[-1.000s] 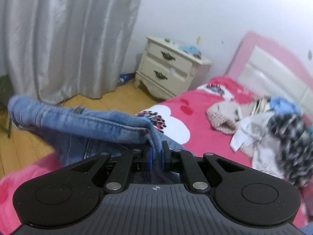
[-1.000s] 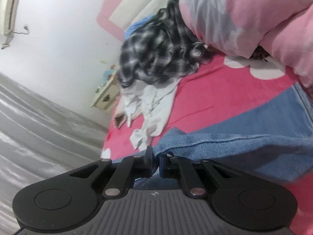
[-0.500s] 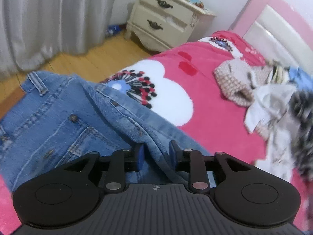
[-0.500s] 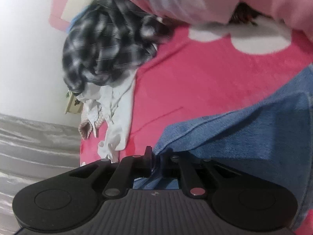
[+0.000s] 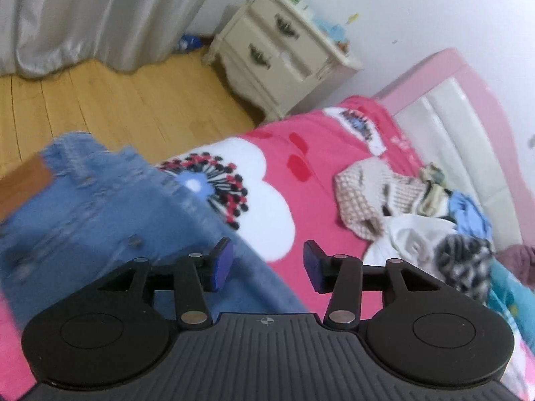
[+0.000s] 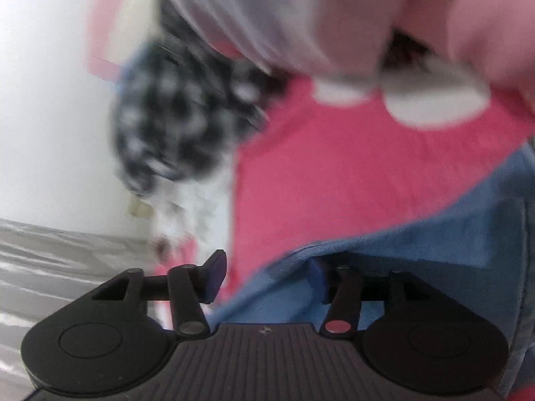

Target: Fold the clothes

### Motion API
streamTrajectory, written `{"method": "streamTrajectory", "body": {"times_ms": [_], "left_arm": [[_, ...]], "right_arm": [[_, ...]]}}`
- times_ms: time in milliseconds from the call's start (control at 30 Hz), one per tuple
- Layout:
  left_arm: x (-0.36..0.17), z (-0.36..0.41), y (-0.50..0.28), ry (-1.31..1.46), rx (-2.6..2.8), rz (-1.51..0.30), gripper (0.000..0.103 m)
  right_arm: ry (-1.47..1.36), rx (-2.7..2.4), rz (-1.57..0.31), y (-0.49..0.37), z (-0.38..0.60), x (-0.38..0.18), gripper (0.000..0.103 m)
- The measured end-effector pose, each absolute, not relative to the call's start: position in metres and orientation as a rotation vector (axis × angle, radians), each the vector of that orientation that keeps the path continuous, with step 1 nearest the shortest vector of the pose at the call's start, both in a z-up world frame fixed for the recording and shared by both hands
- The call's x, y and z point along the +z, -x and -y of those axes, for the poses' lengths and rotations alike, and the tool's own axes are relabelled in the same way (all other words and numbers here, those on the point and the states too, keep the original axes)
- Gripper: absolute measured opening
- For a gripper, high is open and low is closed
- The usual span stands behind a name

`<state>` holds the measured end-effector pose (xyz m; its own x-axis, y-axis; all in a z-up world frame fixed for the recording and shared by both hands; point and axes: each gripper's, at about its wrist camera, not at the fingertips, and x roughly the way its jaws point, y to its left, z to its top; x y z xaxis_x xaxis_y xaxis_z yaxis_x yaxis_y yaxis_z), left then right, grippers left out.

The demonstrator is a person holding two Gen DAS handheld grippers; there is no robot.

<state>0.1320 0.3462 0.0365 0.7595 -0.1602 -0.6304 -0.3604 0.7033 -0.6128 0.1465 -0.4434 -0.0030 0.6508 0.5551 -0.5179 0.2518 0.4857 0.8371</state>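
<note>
Jeans [image 5: 100, 220] lie on the bed [image 5: 301, 167], spread over its near left part by the floor-side edge; in the right wrist view their denim [image 6: 418, 250] covers the lower right. Left gripper [image 5: 267, 264]: jaws opening, pads apart, only the jeans' edge and blanket under the gap, nothing pinched. Right gripper [image 6: 267, 277]: jaws opening too, denim edge lies between them and against the right pad, not clamped. Judgement: jeans look just laid down, a fold either placed or only the spread-out done; blur hides how many layers, so cannot tell if this garment is finished. Plenty left: a heap of clothes [image 5: 418, 220] sits well apart near the headboard [image 5: 468, 127], with a knit piece, white cloth and a black-white plaid shirt [image 6: 180, 117], all unfolded. Surface: soft pink blanket with white cloud shapes and a dotted print, likely to wrinkle under the denim. A pink pillow or quilt [image 6: 334, 16] fills the top of the right view, blurred. Room: wood floor [image 5: 117, 100], cream nightstand [image 5: 284, 53] with two drawers beside the bed, grey curtain [image 5: 83, 13], white wall.
</note>
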Motion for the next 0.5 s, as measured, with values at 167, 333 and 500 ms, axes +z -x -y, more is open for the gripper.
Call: {"method": "streamTrajectory", "body": {"times_ms": [167, 333, 500], "left_arm": [[0.039, -0.357, -0.051, 0.804, 0.191, -0.647, 0.058], [0.003, -0.360, -0.017, 0.836, 0.241, -0.713, 0.058], [-0.022, -0.354, -0.019, 0.793, 0.263, -0.719, 0.060]], "right_arm": [[-1.142, 0.340, -0.797, -0.111, 0.440, 0.010, 0.064], [-1.203, 0.448, -0.978, -0.072, 0.404, -0.016, 0.065], [-1.292, 0.393, -1.130, -0.055, 0.378, -0.066, 0.066]]}}
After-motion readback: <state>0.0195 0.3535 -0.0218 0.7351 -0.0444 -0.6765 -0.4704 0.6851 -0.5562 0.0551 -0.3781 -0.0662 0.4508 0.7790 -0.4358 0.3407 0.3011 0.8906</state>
